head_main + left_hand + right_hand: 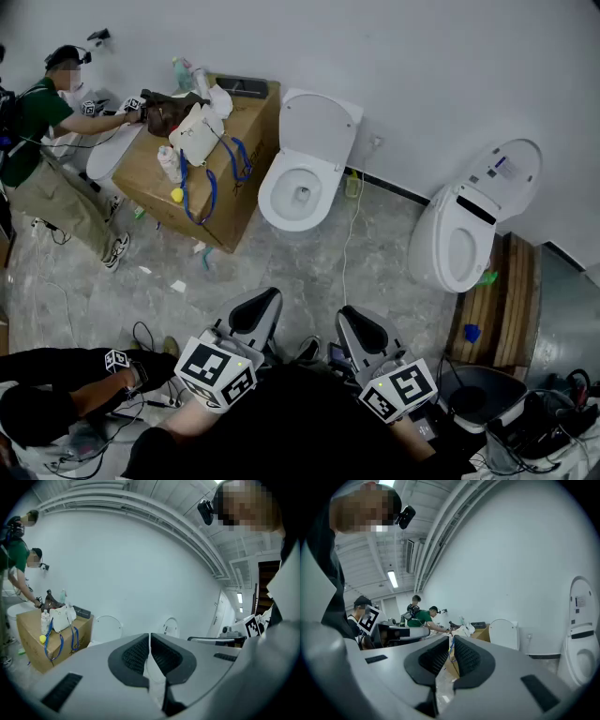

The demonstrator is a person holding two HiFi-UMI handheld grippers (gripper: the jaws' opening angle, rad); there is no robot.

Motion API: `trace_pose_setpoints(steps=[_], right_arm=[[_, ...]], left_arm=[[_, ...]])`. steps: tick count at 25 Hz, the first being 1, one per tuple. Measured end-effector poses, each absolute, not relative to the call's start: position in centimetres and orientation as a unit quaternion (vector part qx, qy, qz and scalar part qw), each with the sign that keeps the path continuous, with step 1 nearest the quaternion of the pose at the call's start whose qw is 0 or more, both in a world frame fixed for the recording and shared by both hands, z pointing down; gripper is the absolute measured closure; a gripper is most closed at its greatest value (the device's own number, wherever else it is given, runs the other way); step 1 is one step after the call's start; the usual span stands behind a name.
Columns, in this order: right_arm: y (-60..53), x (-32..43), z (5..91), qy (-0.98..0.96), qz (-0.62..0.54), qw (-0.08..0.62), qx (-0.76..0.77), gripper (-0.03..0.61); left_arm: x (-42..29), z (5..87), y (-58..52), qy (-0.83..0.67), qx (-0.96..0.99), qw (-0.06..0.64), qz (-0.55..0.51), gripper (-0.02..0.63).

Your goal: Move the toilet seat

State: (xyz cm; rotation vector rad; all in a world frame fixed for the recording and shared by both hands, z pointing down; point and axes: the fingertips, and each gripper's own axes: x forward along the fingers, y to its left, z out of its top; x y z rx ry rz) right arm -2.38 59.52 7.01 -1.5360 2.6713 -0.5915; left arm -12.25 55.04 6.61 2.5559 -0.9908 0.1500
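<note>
Left hand-held gripper (pixel 262 302) and right hand-held gripper (pixel 352 319) were closed, empty, well short of the toilet seat (pixel 273 189); move not begun.

The white toilet seat (pixel 274 195) lies flat on the middle bowl (pixel 302 194) (lid (pixel 319 122) upright behind it, against the wall (pixel 422 66))

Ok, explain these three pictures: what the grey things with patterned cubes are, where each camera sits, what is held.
Those are two hand-held grippers: a person carries the left gripper and the right gripper. The wide picture comes from a camera on that person's head, looking down; the other two from cameras riding on each gripper. Both pairs of jaws are shut and hold nothing. Ahead stand a white toilet with its lid up, a second toilet to its right, and a cardboard box with a white bag on it.
</note>
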Motion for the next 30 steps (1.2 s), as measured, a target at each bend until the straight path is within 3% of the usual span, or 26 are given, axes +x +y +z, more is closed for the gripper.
trace_pose_setpoints(steps=[7,12,30], right_arm=[[60.0,-1.4,6.9,0.853,-0.188,0.003,-0.487,0.520],[60.2,-0.2,6.2,0.854,-0.185,0.042,-0.484,0.520],[57.5,2.2,10.3,0.836,-0.233,0.021,-0.497,0.520]], left_arm=[[-11.2,6.6,55.5,-0.356,0.912,0.196,0.056,0.589],[-10.4,7.3,56.2,-0.363,0.908,0.198,0.063,0.589],[-9.4,11.4,54.2,-0.374,0.892,0.243,0.078,0.589]])
